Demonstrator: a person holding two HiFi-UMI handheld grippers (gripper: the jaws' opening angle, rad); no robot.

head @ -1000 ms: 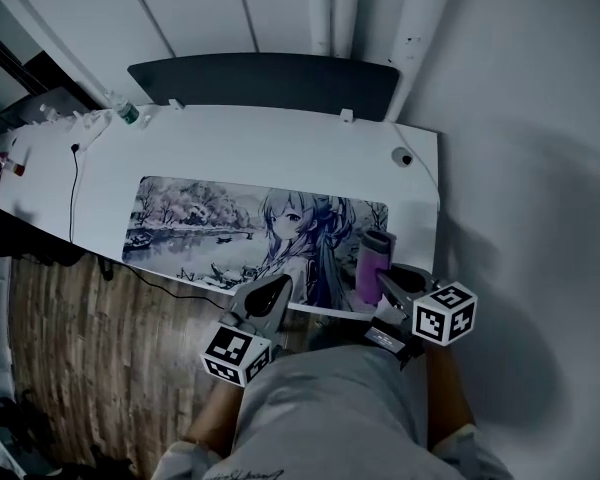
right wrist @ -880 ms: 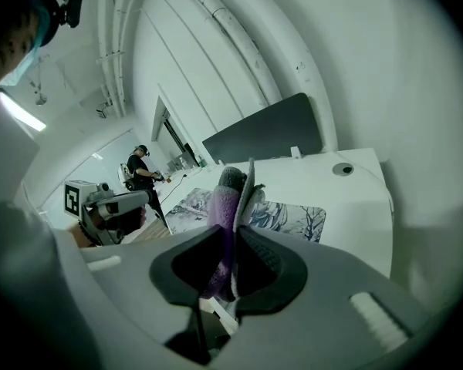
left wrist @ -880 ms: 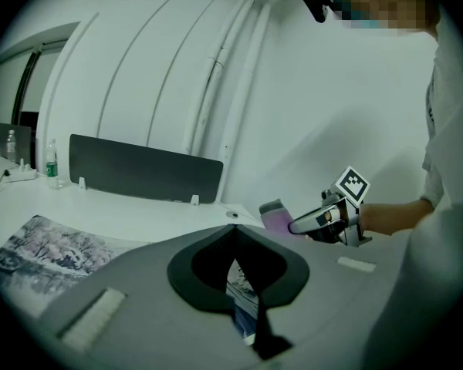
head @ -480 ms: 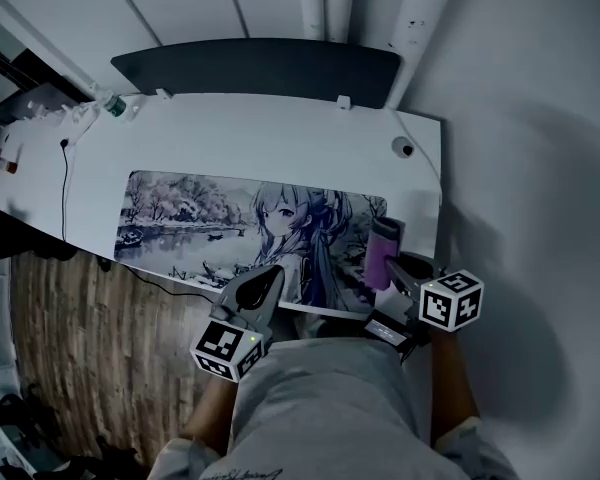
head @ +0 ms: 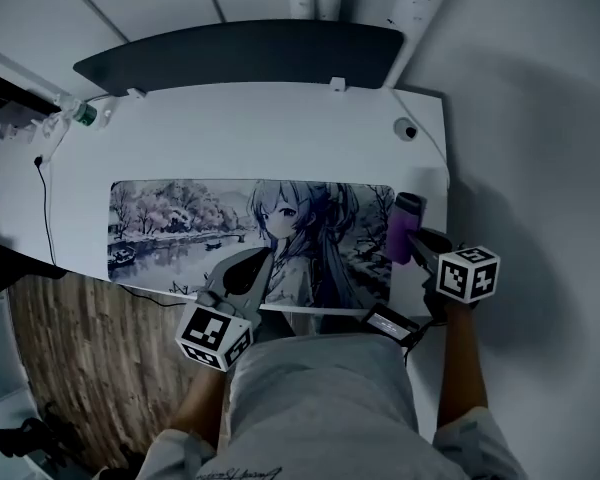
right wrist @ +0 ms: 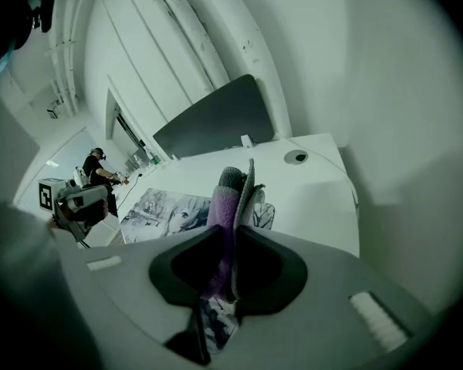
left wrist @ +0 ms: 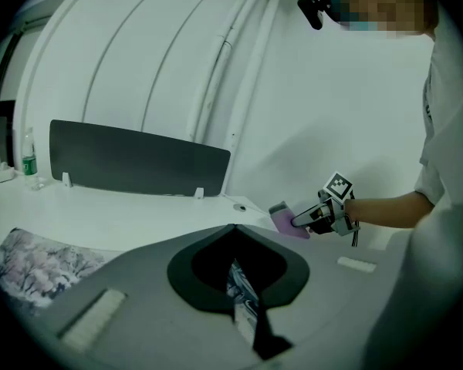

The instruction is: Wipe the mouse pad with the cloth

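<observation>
On white desk surface point(head: 280, 138): long anime-print mouse pad point(head: 180, 228) lies flat.
Right gripper point(head: 414, 244): jaws clamp folded purple cloth point(head: 401, 226), now shifted to pad's right edge.
Left gripper point(head: 250, 270): jaws together, empty, at front edge.
Meaning: wiping likely starts there.

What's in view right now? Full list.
desk: 1, white, fills the middle of the head view
mouse pad: 1, printed grey illustration, along the desk's near edge
cloth: 1, purple, over the pad's right end, in the right gripper
panel: 1, dark grey, upright along the desk's far edge
grommet: 1, dark, desk's far right corner
bottle: 1, clear with green label, desk's far left
floor: wood-look, lower left
left gripper: 1, grey, shut, empty, over the pad's near edge
right gripper: 1, grey, shut on the cloth
</observation>
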